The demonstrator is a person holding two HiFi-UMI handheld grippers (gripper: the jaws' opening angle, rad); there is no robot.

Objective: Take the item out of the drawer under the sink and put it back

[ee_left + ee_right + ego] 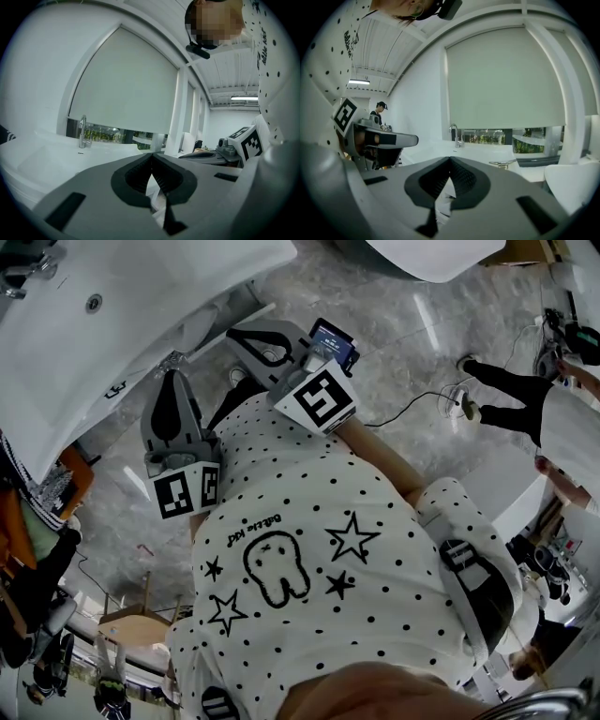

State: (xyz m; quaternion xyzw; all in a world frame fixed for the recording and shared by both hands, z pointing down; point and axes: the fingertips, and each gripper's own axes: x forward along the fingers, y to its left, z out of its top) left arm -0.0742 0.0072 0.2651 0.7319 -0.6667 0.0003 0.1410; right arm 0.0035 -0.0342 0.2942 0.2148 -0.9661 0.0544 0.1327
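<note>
Sink (pixel 169 296) w/ drain (pixel 93 303) in basin, tap (pixel 83 132) at back edge; left hand-held gripper (pixel 151 157) & right hand-held gripper (pixel 450 160) both closed, empty.

You hold your left tongs (pixel 172 367) just left of your right tongs (pixel 232 334), both before your chest, the sink (pixel 84 324) ahead on your left, its tap (pixel 82 131) at the far rim, a blind (pixel 126 84) behind it, a cable (pixel 403 404) on the floor (pixel 412 324) to your right.
</note>
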